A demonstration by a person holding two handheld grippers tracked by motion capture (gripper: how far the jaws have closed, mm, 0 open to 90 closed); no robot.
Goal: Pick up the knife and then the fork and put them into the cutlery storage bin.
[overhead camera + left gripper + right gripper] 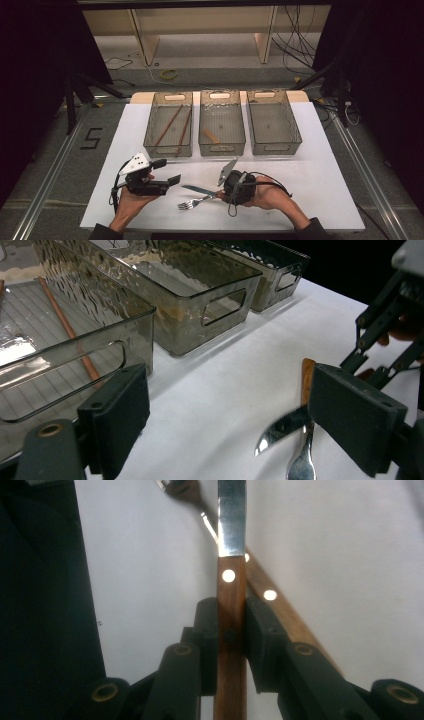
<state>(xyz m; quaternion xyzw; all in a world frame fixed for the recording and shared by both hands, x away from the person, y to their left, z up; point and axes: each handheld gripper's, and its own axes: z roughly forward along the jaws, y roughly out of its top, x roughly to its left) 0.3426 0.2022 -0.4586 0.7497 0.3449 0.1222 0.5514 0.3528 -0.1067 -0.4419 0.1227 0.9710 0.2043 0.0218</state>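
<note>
1. The table [320, 165] under its white cover carries three clear bins in a row at the far side: the left bin [168, 145] holds two chopsticks [169, 125], the middle bin [222, 145] a small wooden piece whose kind you can't make out, and the right bin [274, 145] looks bare.
2. Your right gripper [231, 630] has its jaws clamped on the knife [231, 610] at the wooden handle, just behind the first rivet — the blade runs straight out ahead. In the high view the knife [199, 190] sits low over the table near its front edge, between your two hands.
3. Your left gripper [167, 172] hangs beside it with jaws apart and nothing between them.
4. Expect the knife to be stiff and fairly light, with the steel blade slick and edged. The wood handle is the right place to hold; a grip nearer its middle would likely balance it better against the blade's pull.
5. The fork [192, 203] lies on the table just under the knife. Its handle crosses beneath the knife's handle, so you can't tell whether the two touch.
6. The knife's handle end is cut off at the bottom of the right gripper view, and the fork's tines [172, 486] are clipped at the top.
</note>
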